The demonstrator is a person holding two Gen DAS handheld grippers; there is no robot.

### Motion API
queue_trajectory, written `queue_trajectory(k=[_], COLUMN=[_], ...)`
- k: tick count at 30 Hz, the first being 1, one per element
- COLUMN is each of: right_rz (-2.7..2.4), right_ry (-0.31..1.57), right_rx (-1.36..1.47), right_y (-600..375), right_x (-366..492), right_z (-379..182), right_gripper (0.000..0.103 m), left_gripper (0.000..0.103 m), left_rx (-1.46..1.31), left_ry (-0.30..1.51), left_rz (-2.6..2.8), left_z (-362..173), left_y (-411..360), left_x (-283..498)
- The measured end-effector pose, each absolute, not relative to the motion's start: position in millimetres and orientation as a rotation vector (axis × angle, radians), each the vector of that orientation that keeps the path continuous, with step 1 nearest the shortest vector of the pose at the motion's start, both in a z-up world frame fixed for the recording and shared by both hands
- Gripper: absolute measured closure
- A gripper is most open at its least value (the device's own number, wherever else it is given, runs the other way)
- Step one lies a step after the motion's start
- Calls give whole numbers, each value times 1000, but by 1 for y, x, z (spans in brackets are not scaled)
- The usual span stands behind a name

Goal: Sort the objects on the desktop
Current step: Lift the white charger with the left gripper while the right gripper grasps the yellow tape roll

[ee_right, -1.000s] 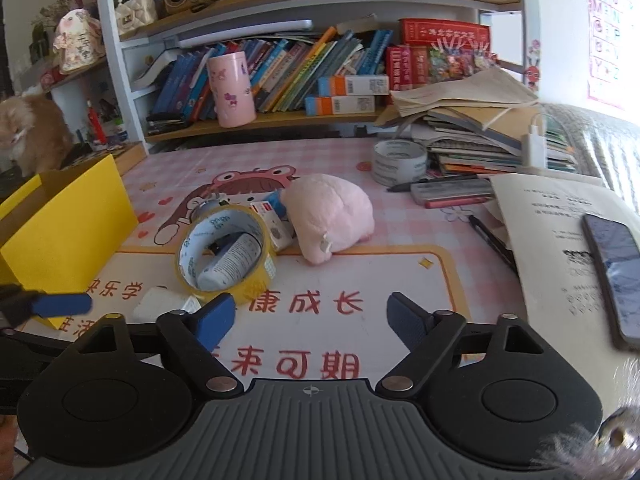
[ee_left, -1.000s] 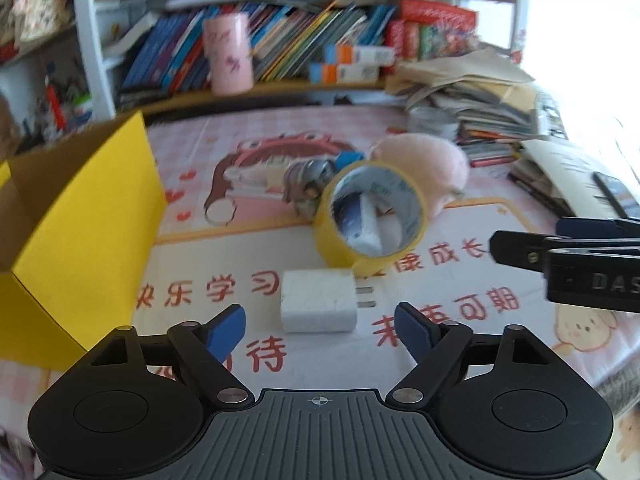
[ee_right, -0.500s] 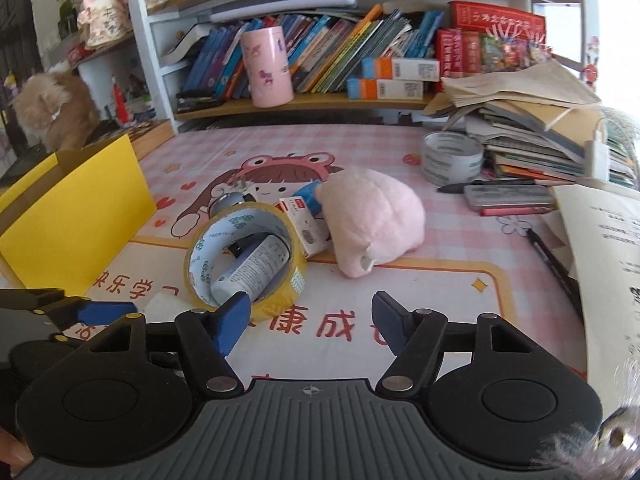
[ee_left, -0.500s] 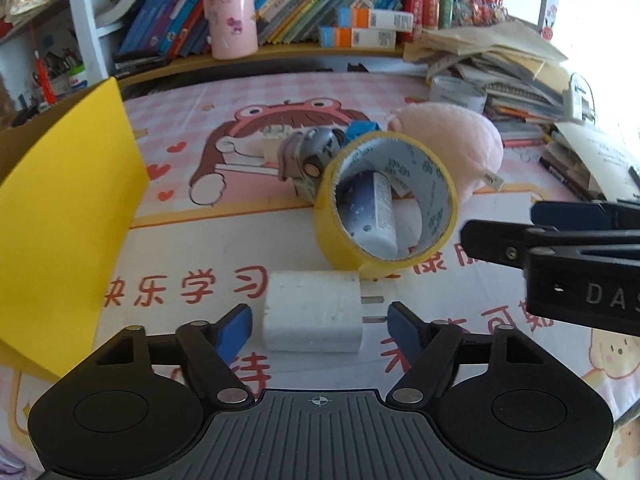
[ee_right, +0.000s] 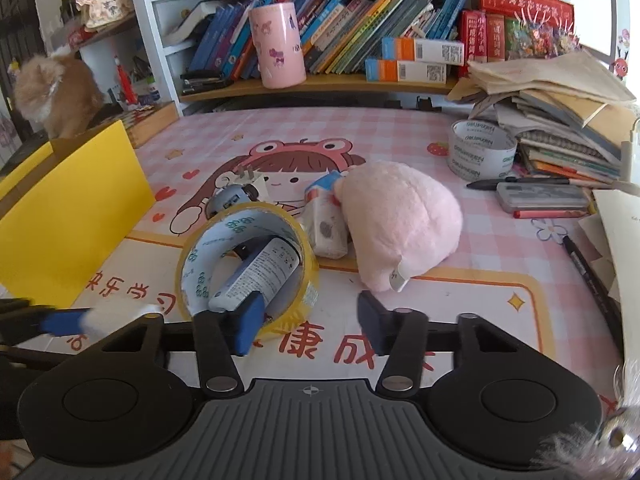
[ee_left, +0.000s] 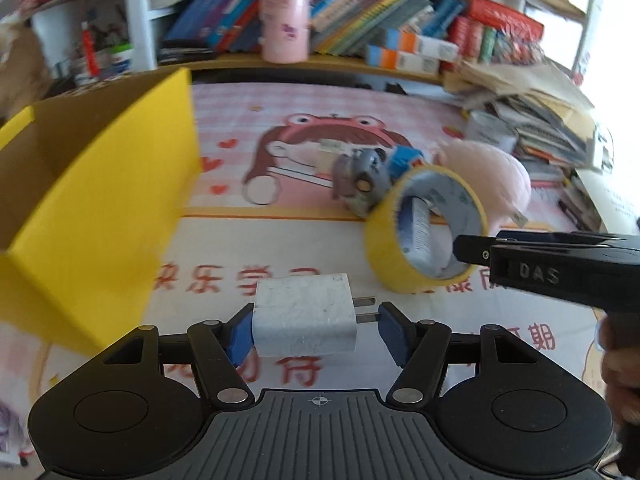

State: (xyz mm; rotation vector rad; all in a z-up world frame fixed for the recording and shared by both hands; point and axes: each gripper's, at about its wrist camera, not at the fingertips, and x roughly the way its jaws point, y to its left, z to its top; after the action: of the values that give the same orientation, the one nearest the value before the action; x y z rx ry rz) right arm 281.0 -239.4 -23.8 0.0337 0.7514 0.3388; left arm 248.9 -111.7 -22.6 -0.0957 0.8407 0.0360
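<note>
Between the blue pads of the left gripper [ee_left: 316,330], a white charger plug [ee_left: 305,320] is sitting with its two prongs pointing toward the right pad; the jaws are closing around it, the left pad touching the body and the right pad meeting the prong tips, so it appears pinched end to end rather than across its flat sides. That hold looks insecure, since metal prongs can slip on a pad; squeezing firmly and lifting slowly and level would be sensible before carrying it to the yellow box [ee_left: 96,200] standing open just to the left. Whether the plug is lifting clear of the surface [ee_left: 280,240] cannot be told. The right gripper [ee_right: 310,326] is hovering with its jaws spread and holding nothing, its left pad in line with the near rim of the yellow tape roll [ee_right: 248,264], which is standing tilted with a small tube [ee_right: 256,274] lying inside it. Gripping one wall of the roll, not the tube, is probably the cleaner pick there. A pink plush toy [ee_right: 400,228] is lying just beside the roll.
</note>
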Motion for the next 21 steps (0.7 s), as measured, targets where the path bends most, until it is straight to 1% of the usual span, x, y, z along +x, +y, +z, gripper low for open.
queue_trajectory(k=[1,3,5,7,8,14,21], right_rz=[337,332,329,327,327,319,326], right_ry=[758,770,778,790,796,805,768], right_rx=[38,45,51,59,65,122,151], right_y=[-239,-236,-234,-231,-230,-233,-238], right_x=[284,289,294,298,300,306,295], right_z=[-25,-28,-30,-32,-33,-34,-21], right_gripper=[66,70,76,80,84,97,96], left_gripper=[39,39,39,39,39,39,39], left_rx=[-100,-103,-94,-80,-72,-35,-40], left_ry=[836,827,815,799,792,784,771], left_rz=[45,60,73,75,74,60,35], left_z=[-20,-16,-11,-6,-4,-2,0], left_y=[-108,-104,-102,-101,-102,-104,-102], left_x=[245,239,233,229,228,224,221])
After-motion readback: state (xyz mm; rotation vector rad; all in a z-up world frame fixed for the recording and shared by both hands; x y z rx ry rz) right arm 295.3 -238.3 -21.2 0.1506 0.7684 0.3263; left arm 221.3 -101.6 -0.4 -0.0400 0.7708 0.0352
